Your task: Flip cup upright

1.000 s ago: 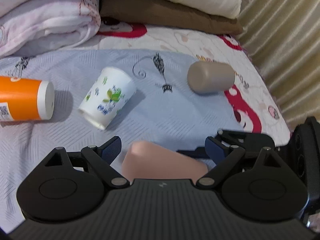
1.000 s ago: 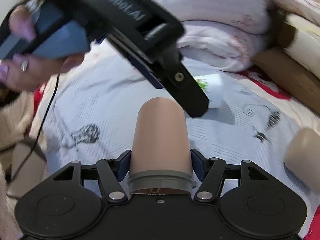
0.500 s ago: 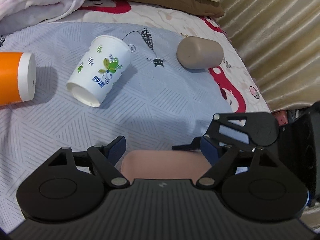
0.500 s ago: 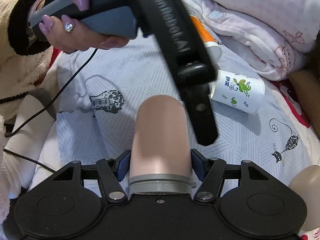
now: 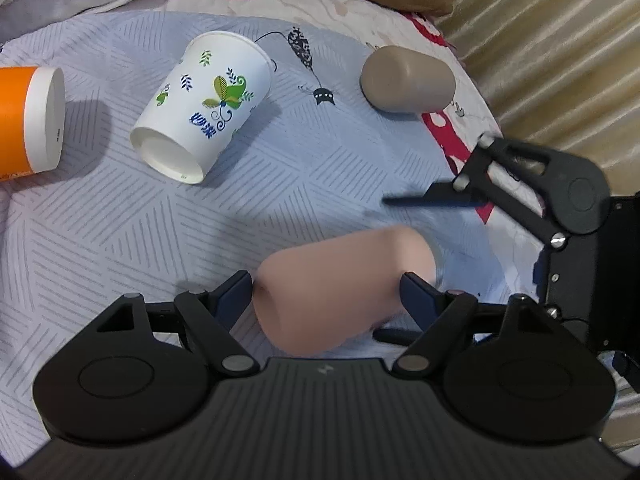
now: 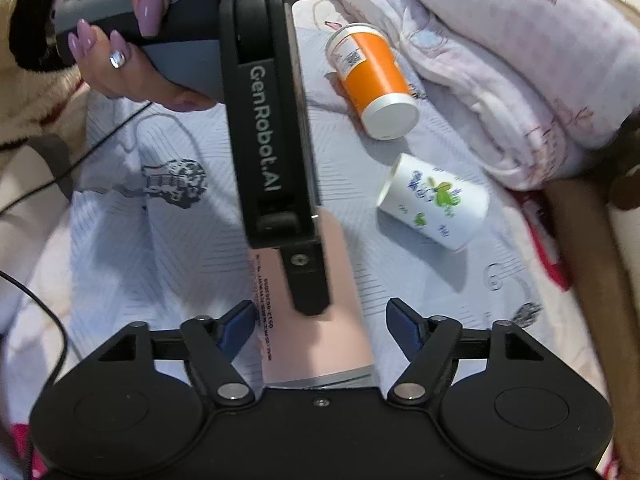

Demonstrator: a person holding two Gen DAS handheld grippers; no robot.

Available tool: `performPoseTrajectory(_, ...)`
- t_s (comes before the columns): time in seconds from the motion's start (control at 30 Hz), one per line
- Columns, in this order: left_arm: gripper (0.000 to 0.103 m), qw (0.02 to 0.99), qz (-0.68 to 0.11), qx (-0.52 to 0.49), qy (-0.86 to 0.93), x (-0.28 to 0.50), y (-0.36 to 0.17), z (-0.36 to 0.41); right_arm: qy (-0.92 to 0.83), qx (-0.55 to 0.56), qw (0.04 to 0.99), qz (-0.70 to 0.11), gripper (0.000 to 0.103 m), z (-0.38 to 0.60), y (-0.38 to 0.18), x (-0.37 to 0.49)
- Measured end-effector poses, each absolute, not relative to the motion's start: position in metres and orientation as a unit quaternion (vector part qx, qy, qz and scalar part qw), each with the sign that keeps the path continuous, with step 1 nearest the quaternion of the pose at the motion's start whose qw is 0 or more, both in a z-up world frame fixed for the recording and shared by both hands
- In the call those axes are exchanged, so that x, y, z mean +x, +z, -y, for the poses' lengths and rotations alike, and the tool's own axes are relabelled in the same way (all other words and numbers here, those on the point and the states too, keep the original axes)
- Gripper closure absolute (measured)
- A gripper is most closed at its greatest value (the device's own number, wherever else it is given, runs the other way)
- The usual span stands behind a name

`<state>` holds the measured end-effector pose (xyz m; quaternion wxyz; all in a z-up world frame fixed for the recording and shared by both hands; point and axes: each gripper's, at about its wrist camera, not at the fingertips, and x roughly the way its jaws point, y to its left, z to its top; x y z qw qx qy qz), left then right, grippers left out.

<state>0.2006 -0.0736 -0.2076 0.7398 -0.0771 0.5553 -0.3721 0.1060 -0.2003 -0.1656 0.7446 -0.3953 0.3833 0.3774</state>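
A pink cup [image 5: 340, 292] lies between the fingers of my left gripper [image 5: 326, 292], which is shut on it just above the blue-grey bedspread [image 5: 120, 240]. In the right wrist view the same pink cup [image 6: 344, 320] sits between the fingers of my right gripper [image 6: 320, 320]. Those fingers stand apart from the cup's sides, so the right gripper is open. The left gripper's body crosses in front of the cup in that view, with the person's hand [image 6: 132, 68] on its handle.
A white floral paper cup [image 5: 204, 104] lies on its side mid-bed. An orange cup [image 5: 28, 116] lies at the left, a grey-brown cup [image 5: 408, 80] at the right. Folded quilts [image 6: 500, 60] are at the back, a curtain [image 5: 560, 40] on the right.
My right gripper has opened and let go of the pink cup. My left gripper has closed on it, and the cup has tilted over from pointing along the right fingers.
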Motion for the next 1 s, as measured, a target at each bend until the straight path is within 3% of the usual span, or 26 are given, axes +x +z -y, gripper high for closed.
performPoseTrajectory(0.33, 0.031, 0.730, -0.564, -0.091, -0.377, 0.200, -0.210, 0.069, 0.322, -0.433, 0.765, -0.350, 0.022, 0.202, -0.161, 0.088)
performPoseTrajectory(0.5, 0.032, 0.746, -0.548, -0.075, -0.371, 0.200, -0.203, 0.072, 0.276, -0.388, 0.799, -0.367, 0.022, 0.210, -0.152, 0.082)
performPoseTrajectory(0.73, 0.032, 0.767, -0.523, -0.048, -0.368, 0.204, -0.187, 0.075, 0.197, -0.065, 0.865, -0.457, 0.022, 0.244, -0.127, 0.082)
performPoseTrajectory(0.93, 0.032, 0.771, -0.503, -0.019, -0.390, 0.211, -0.178, 0.092, 0.178, 0.189, 0.826, -0.501, 0.022, 0.269, -0.157, 0.087)
performPoseTrajectory(1.0, 0.038, 0.761, -0.510, -0.012, -0.402, 0.213, -0.181, 0.100, 0.167, 0.258, 0.811, -0.497, 0.023, 0.274, -0.173, 0.087)
